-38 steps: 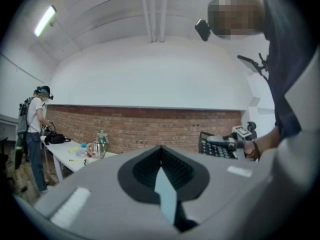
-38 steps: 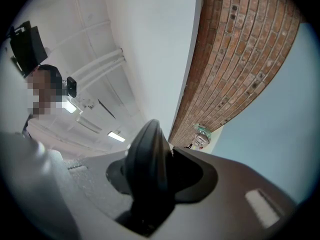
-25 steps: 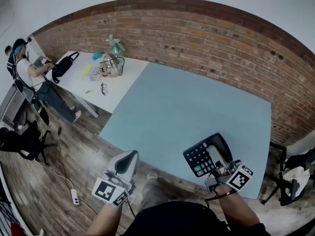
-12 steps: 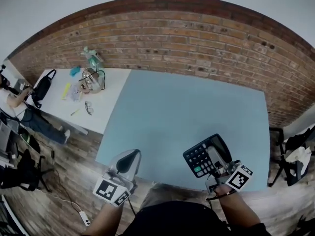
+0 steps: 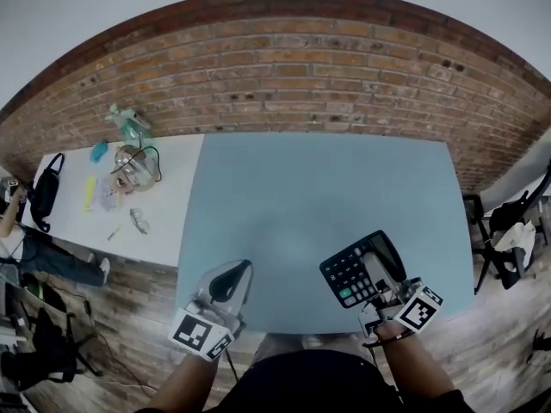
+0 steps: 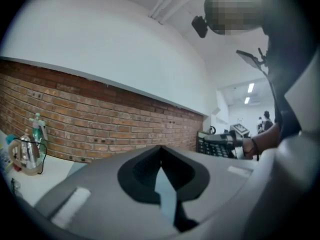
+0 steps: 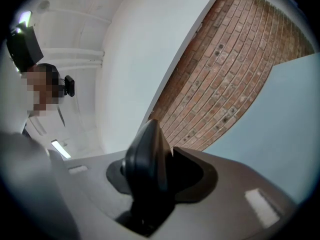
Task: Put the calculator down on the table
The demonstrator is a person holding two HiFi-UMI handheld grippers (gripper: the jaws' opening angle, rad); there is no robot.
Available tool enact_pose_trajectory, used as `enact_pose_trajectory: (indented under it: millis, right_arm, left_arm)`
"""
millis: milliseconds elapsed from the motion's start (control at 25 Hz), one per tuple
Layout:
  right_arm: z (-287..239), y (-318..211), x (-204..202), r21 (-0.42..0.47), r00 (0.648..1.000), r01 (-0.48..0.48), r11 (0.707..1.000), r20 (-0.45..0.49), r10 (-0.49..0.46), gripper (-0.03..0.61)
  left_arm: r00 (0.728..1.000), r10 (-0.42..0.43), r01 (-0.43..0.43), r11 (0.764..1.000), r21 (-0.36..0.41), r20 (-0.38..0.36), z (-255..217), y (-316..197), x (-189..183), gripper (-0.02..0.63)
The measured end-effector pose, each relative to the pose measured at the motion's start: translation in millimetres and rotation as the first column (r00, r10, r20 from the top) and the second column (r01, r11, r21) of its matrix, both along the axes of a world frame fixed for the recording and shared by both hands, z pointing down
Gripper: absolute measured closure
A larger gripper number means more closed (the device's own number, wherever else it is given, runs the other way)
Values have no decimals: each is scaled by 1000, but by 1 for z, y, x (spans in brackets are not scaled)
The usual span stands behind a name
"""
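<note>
A black calculator with a green key is tilted up above the near right part of the light blue table. My right gripper is shut on its lower edge. In the right gripper view the calculator shows edge-on as a dark slab between the jaws. My left gripper hovers over the table's near edge, left of the calculator, shut and empty. In the left gripper view only a thin slit shows between the closed jaws of the left gripper. The calculator appears off to the right there.
A white table adjoins the blue one on the left, with a glass jug, a spray bottle and small items. A black bag hangs at its far end. A brick wall runs behind. A chair stands at the right.
The view has swung round, so the blue table now lies square ahead. Both grippers have come over its near edge. The calculator stays in the right gripper.
</note>
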State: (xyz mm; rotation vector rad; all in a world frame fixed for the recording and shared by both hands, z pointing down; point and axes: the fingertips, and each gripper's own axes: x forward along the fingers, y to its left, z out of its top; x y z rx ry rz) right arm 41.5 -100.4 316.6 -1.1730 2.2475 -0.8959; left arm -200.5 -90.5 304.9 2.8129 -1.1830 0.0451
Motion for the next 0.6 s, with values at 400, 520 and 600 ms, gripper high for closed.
enact_pose_trajectory:
  millis: [400, 520, 600]
  right_arm:
    - [-10, -2, 4, -3, 993, -114, 994, -30, 114, 441]
    - [-14, -2, 10, 0, 992, -123, 992, -32, 123, 442]
    - [-13, -5, 13, -1, 992, -123, 992, -35, 122, 442]
  left_arm:
    - [988, 153, -153, 988, 3, -15, 8, -33, 22, 629]
    - [983, 183, -183, 983, 7, -19, 5, -33, 37, 629]
    - [982, 189, -189, 982, 11, -30, 2, -33, 42, 629]
